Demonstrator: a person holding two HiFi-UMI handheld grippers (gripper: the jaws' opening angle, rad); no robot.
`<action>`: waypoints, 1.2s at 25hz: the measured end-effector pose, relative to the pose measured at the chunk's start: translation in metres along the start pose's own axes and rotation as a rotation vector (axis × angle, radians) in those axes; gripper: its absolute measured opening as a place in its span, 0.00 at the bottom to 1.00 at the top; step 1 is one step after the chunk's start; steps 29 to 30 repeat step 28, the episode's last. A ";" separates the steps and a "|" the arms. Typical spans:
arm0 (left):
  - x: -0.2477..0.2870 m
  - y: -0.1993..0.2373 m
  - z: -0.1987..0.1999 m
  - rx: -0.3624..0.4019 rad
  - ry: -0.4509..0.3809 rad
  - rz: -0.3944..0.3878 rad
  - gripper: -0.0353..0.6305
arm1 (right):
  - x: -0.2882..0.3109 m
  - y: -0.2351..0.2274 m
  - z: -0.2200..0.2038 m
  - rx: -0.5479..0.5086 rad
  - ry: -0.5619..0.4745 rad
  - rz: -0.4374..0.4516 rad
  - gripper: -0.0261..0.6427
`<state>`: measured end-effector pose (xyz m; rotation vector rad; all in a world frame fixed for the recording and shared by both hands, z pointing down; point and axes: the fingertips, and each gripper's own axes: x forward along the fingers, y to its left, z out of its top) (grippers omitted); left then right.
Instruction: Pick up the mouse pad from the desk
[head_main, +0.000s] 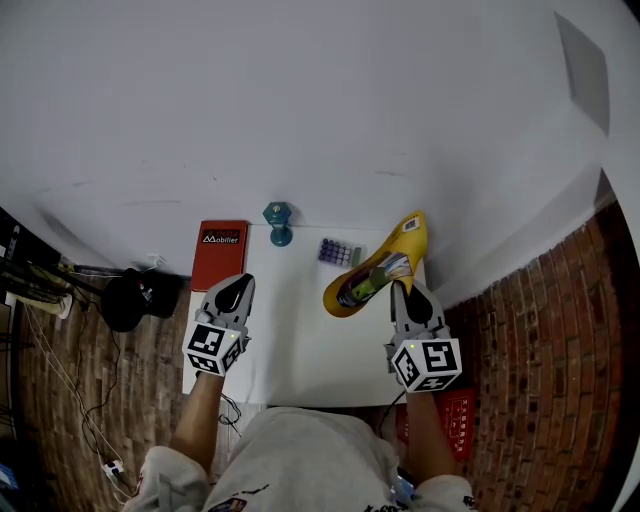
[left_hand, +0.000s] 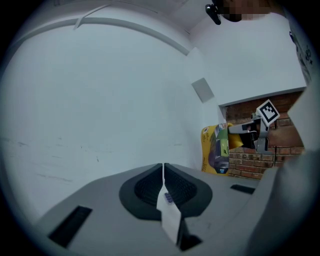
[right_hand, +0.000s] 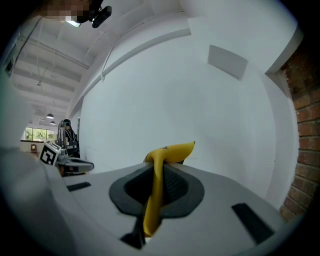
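Note:
The yellow mouse pad (head_main: 375, 270) hangs curled above the right back part of the white desk (head_main: 300, 350), printed side up. My right gripper (head_main: 403, 292) is shut on its near edge; in the right gripper view the yellow pad (right_hand: 175, 150) runs pinched between the jaws of that gripper (right_hand: 161, 167). The left gripper view shows the pad (left_hand: 217, 150) upright, with the right gripper (left_hand: 245, 134) on it. My left gripper (head_main: 238, 290) hovers over the desk's left side. Its jaws (left_hand: 163, 167) are shut with nothing held.
A red book (head_main: 220, 252) lies at the desk's back left corner, a teal object (head_main: 279, 222) stands at the back edge, and a small purple item (head_main: 338, 252) sits near the pad. A black bag (head_main: 130, 298) and cables lie on the floor at left, a red crate (head_main: 460, 420) at right.

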<state>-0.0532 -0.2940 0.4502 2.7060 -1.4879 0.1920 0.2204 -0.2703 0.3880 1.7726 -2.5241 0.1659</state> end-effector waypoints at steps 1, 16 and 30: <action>0.000 0.000 0.000 0.001 0.000 0.000 0.10 | 0.000 0.000 0.000 -0.002 0.001 0.001 0.08; -0.001 -0.006 -0.006 -0.012 0.021 -0.010 0.10 | -0.002 0.003 -0.008 -0.004 0.018 0.005 0.08; -0.007 -0.008 -0.015 -0.023 0.033 -0.008 0.10 | -0.007 0.008 -0.015 -0.005 0.029 0.004 0.08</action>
